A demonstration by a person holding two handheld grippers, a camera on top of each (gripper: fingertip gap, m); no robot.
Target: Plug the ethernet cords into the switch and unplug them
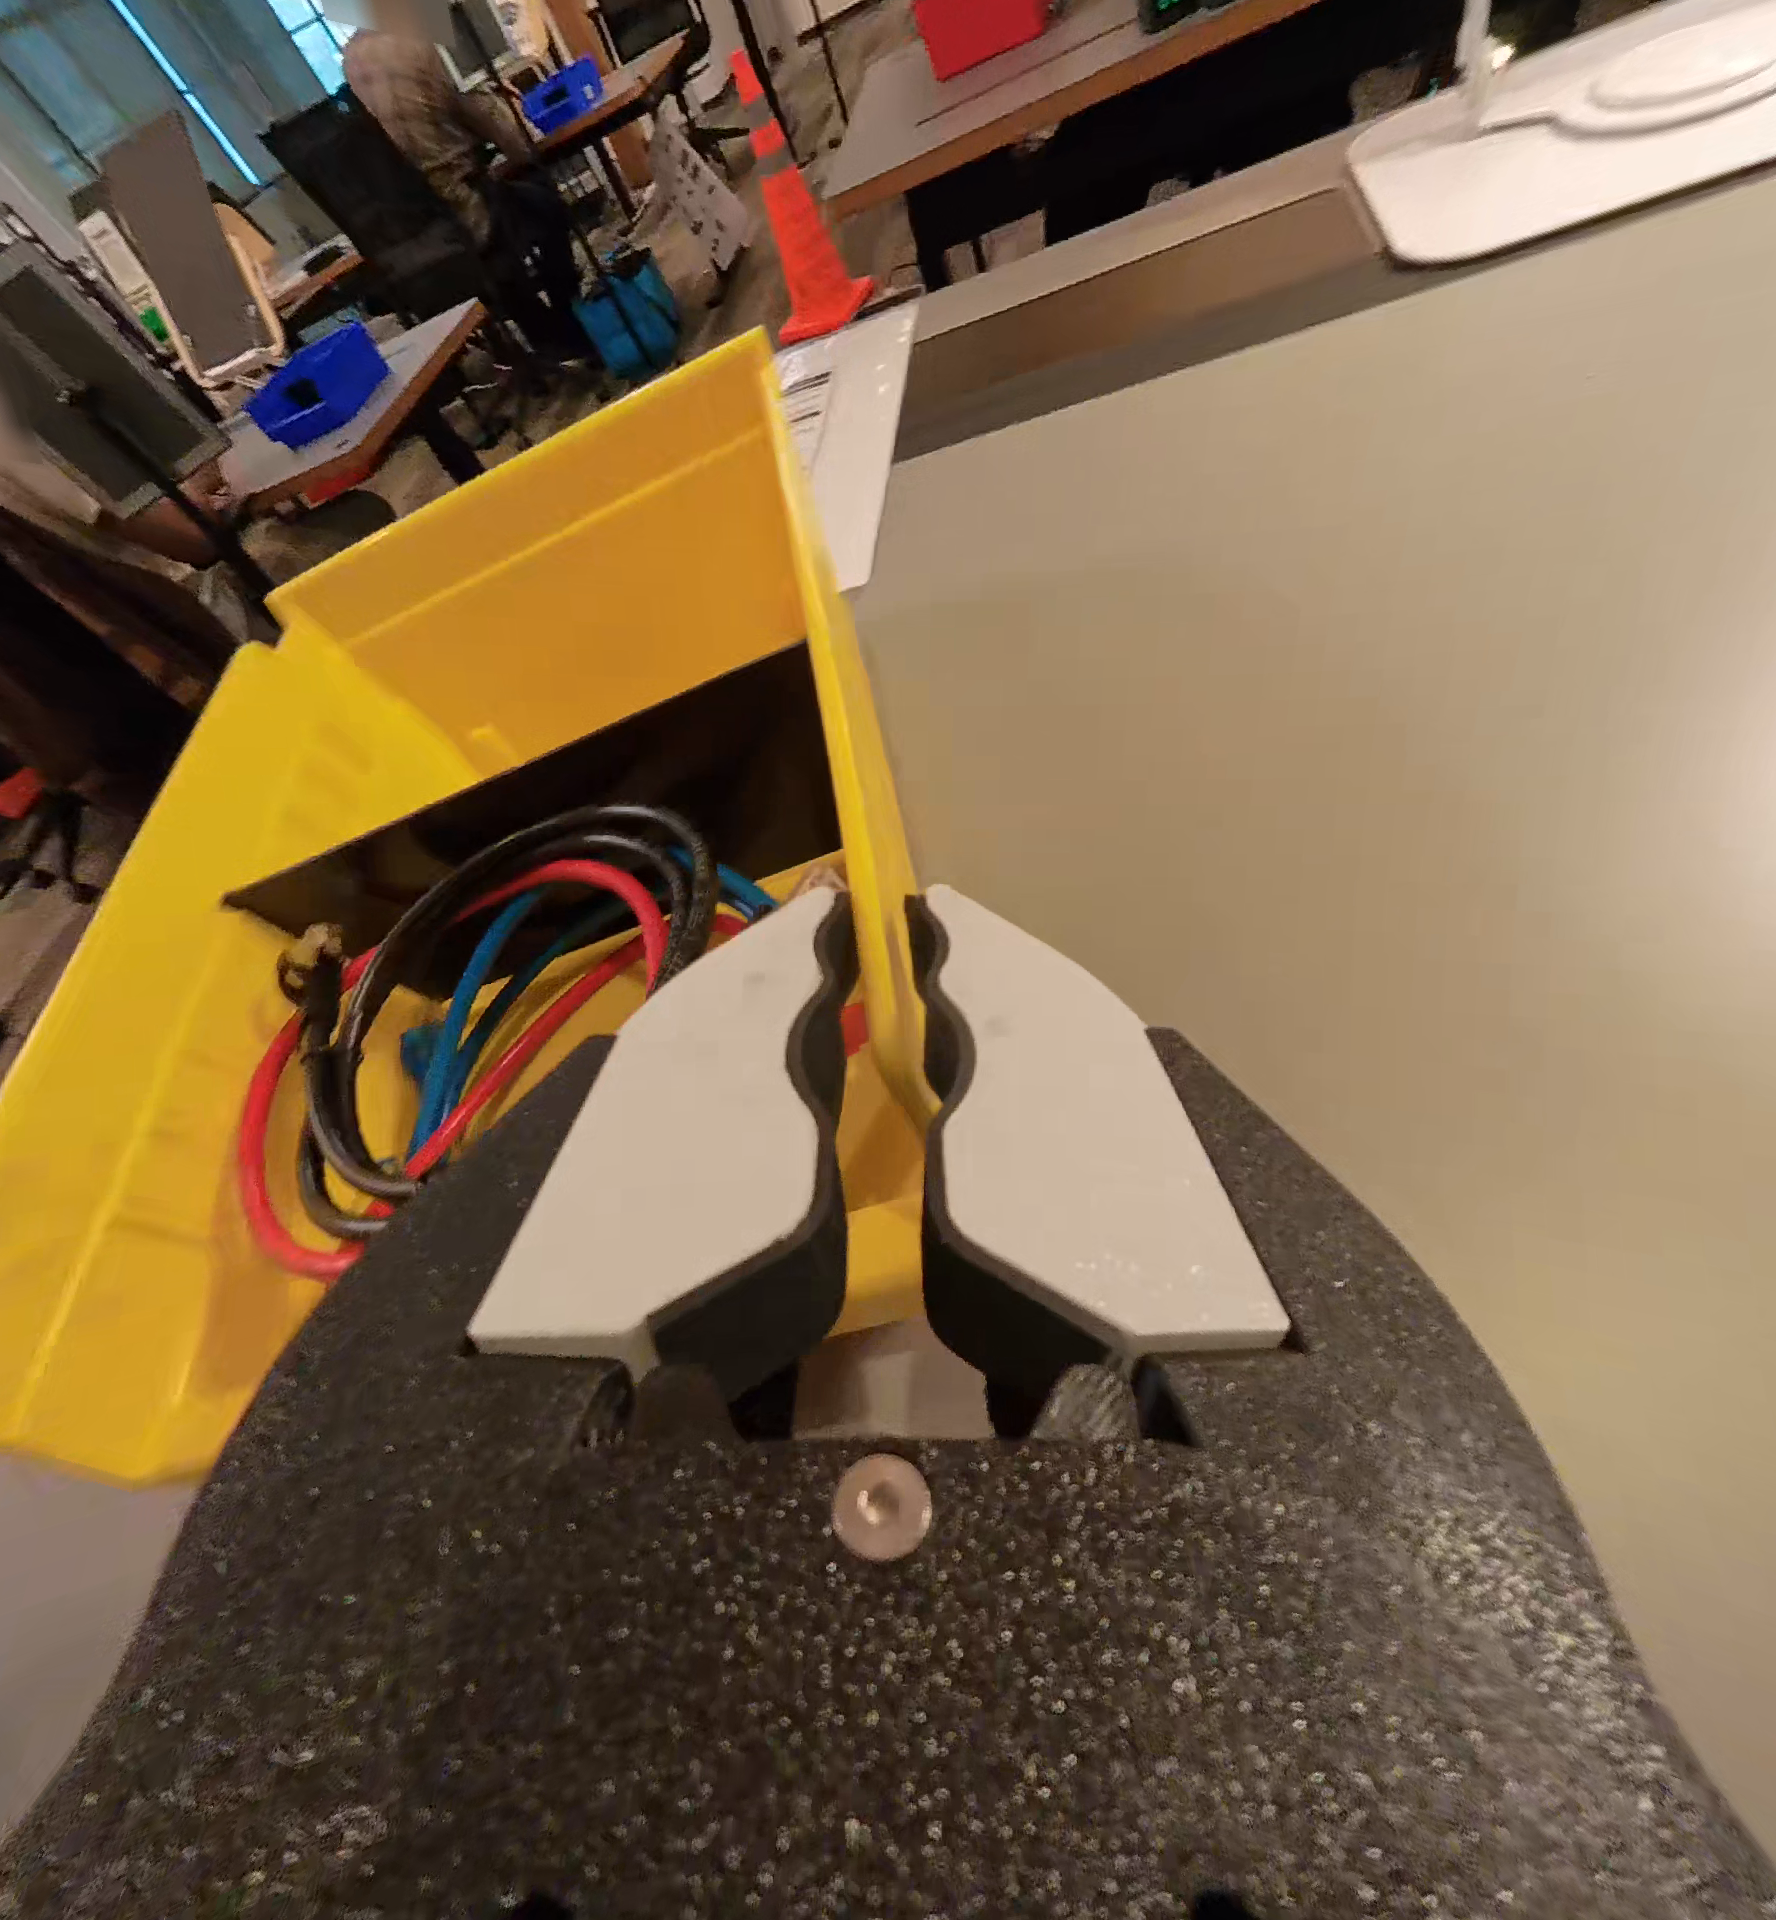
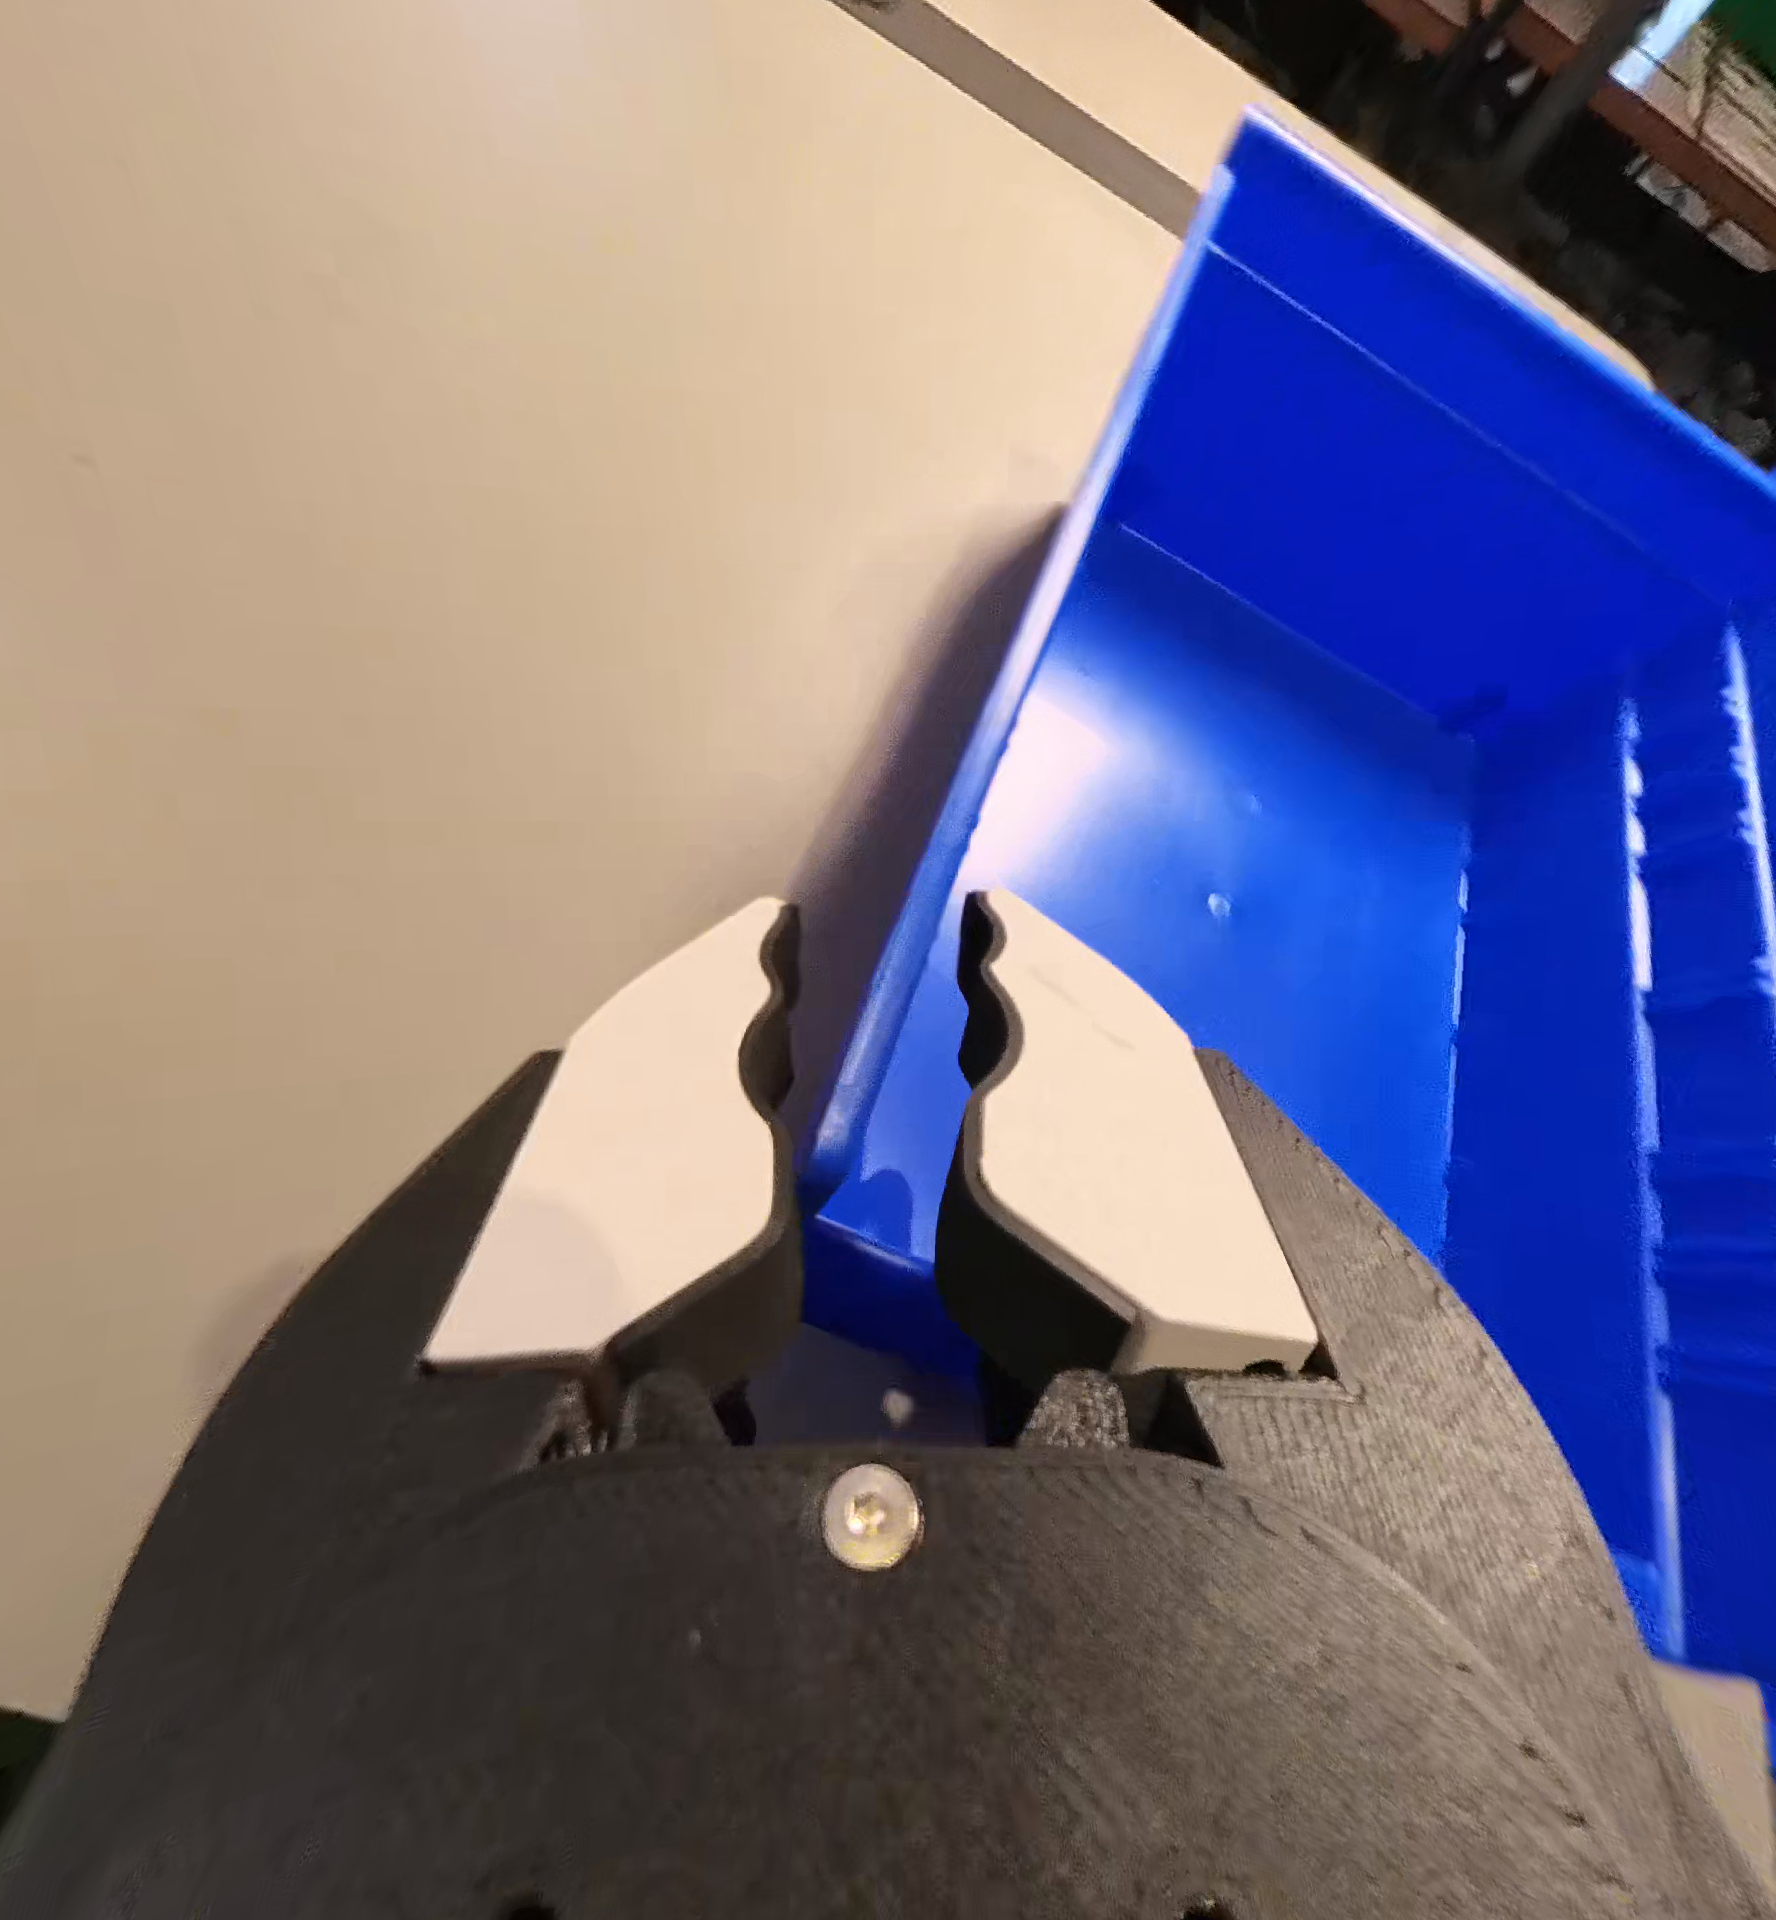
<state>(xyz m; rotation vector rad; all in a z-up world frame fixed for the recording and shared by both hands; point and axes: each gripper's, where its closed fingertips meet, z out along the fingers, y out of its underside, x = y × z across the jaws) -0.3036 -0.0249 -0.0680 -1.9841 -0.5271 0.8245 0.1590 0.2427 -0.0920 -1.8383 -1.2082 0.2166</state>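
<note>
A yellow bin [image 1: 551, 582] stands at the table's left edge in the left wrist view. It holds coiled red, blue and black ethernet cords [image 1: 510, 997] and a dark flat box [image 1: 572, 810] behind them. My left gripper [image 1: 879, 914] is shut on the yellow bin's right wall. In the right wrist view an empty blue bin [image 2: 1279, 779] stands on the beige table [image 2: 344, 520]. My right gripper [image 2: 879, 914] is open, its fingers straddling the blue bin's left wall near the front corner. Whether the dark box is the switch I cannot tell.
A white lamp base [image 1: 1590, 125] sits at the table's far right. A white sheet [image 1: 853, 447] lies behind the yellow bin. An orange cone [image 1: 811, 239], other tables with blue bins and a seated person are in the background. One gripper's finger ends stand about 55 cm off the other's.
</note>
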